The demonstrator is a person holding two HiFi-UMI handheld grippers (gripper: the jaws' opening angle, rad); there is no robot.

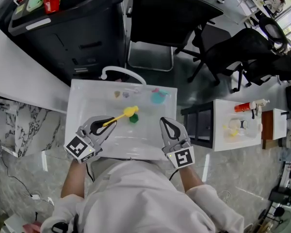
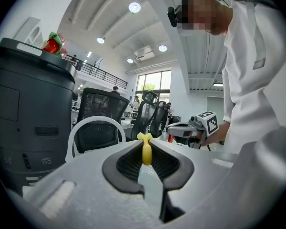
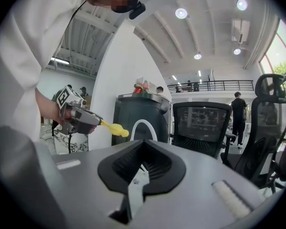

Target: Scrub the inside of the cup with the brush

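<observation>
The left gripper's (image 1: 108, 124) jaws are pressed onto the handle of the yellow brush (image 1: 122, 115). Its long axis is pointed forward and to the right, with the head held out over the white basin (image 1: 82, 96). The right gripper's (image 1: 166, 124) jaws are pressed together on nothing. The teal cup (image 1: 158, 97) is found in the basin, beyond and right of the brush head, and ahead of the right gripper, judged the nearer one.

Black office chairs (image 3: 202, 125) (recessed downlights (image 3: 181, 13) overhead)
</observation>
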